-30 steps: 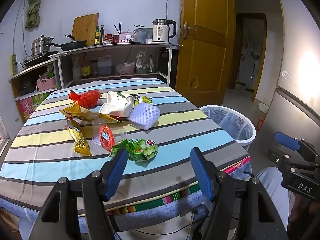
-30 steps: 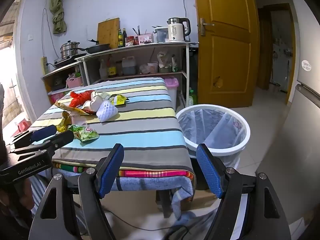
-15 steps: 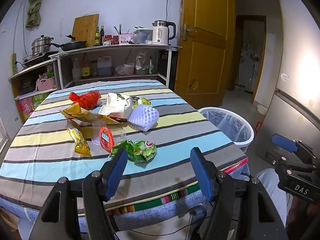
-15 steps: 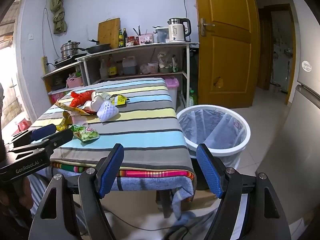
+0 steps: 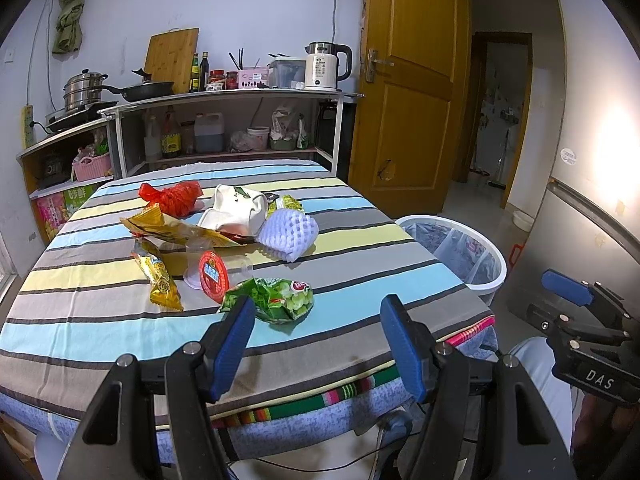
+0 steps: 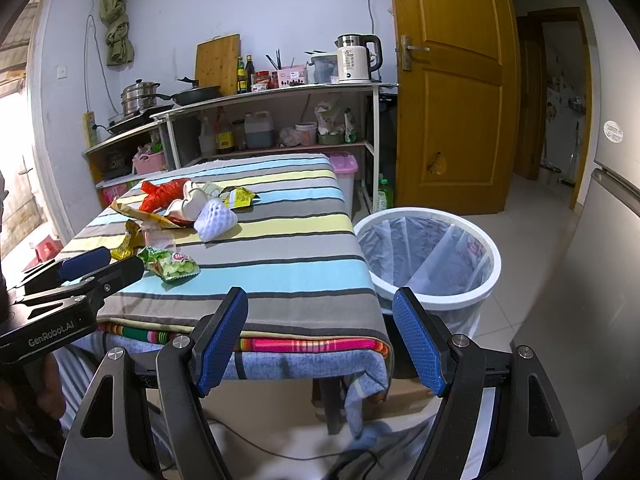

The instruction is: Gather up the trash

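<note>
Your left gripper (image 5: 318, 332) has its blue pads spread wide with nothing between them, hanging at the bottom center of the left wrist frame just short of the table's near edge. Same deal with the right gripper (image 6: 320, 336): fingers wide apart, empty, low in its own frame and off the table corner.

All the trash sits in a loose pile left of center on the striped tablecloth (image 5: 360, 280). Closest to you is the green snack bag (image 5: 276, 298), right above the left pad. Behind it are the red-lidded cup (image 5: 214, 276), the yellow wrapper (image 5: 160, 278), the white foam net (image 5: 288, 234) and the red plastic bag (image 5: 174, 198) further up the frame. The white bin (image 6: 428, 256), lined and looking empty, stands on the floor right of the table.

I'd go for the green bag first with the left one. Come in low and flat, pinch a crumpled edge rather than the middle so you don't snag the cloth, then swing it right over the bin rim before letting go.
</note>
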